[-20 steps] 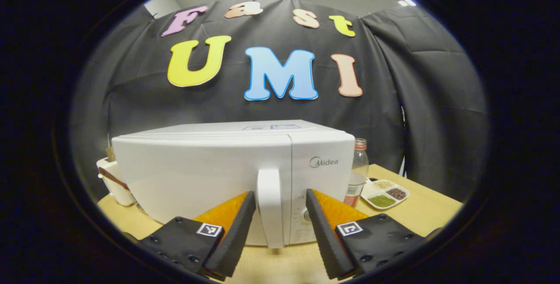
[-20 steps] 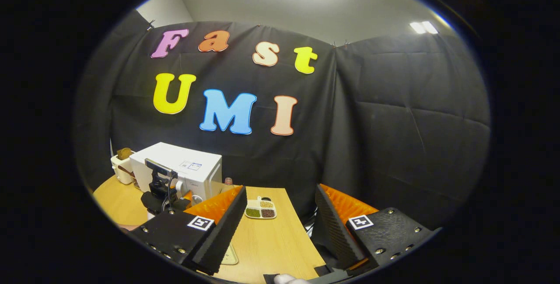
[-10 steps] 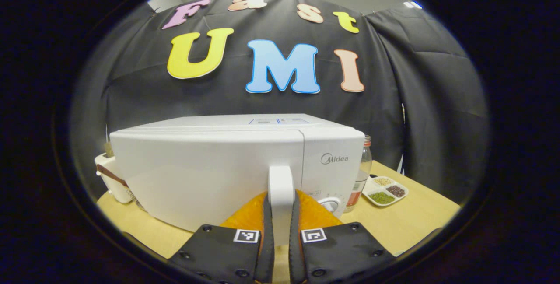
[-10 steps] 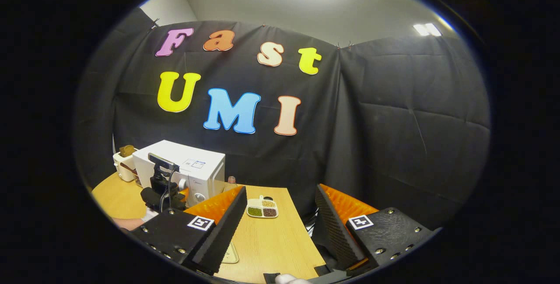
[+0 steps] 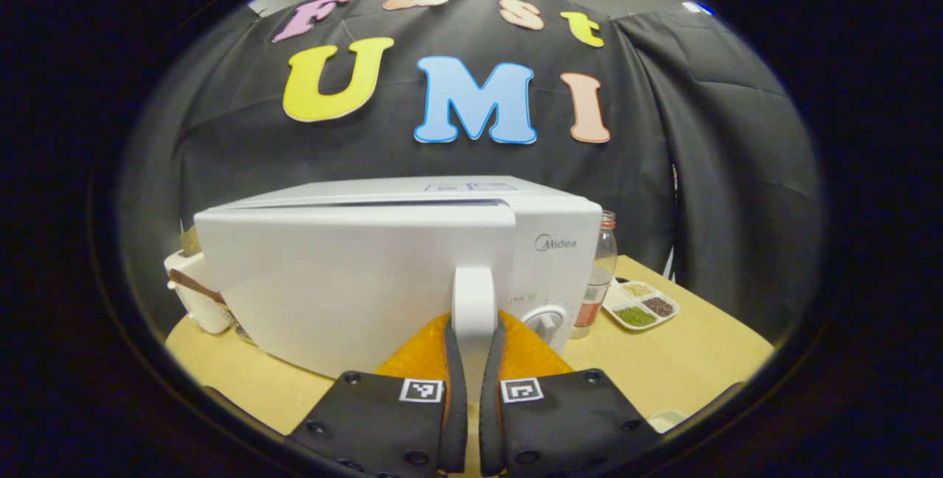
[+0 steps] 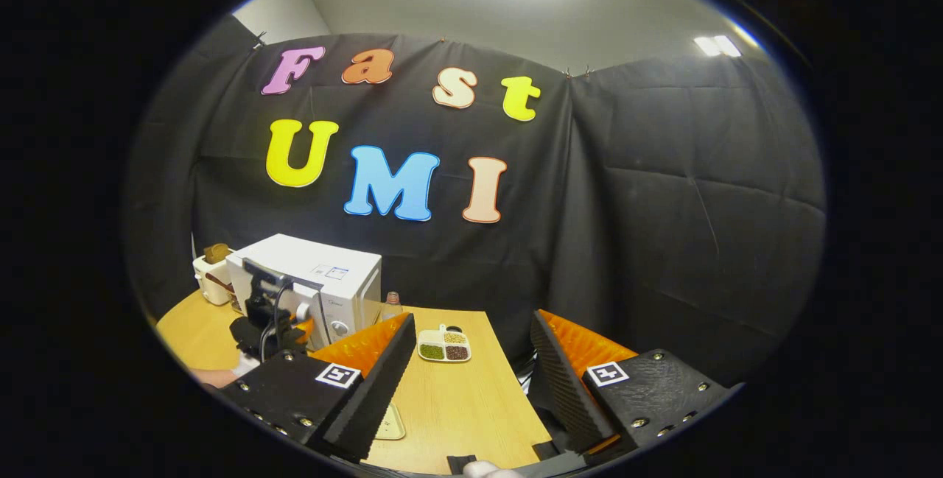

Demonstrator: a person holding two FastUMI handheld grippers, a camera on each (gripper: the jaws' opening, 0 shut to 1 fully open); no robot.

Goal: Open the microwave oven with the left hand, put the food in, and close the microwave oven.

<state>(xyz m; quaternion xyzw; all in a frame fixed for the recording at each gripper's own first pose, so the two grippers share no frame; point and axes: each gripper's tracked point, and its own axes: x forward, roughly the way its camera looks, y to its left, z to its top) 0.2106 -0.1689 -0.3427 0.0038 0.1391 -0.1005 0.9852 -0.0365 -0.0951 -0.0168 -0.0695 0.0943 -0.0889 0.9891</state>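
So far, we had our left claw [image 5: 471, 360] clamped on the microwave's handle [image 5: 473, 297], both fingers pressing its sides, and the door [image 5: 353, 286] stood just cracked, a dark seam showing along its top edge. The microwave [image 6: 324, 275] sat at the counter's [image 6: 457, 397] far left end. Our right claw [image 6: 471, 375] hung wide apart over the counter, holding nothing. A divided dish of grains [image 6: 444, 346] lay beyond it. We judged the opening barely begun; loading the food and closing remained.
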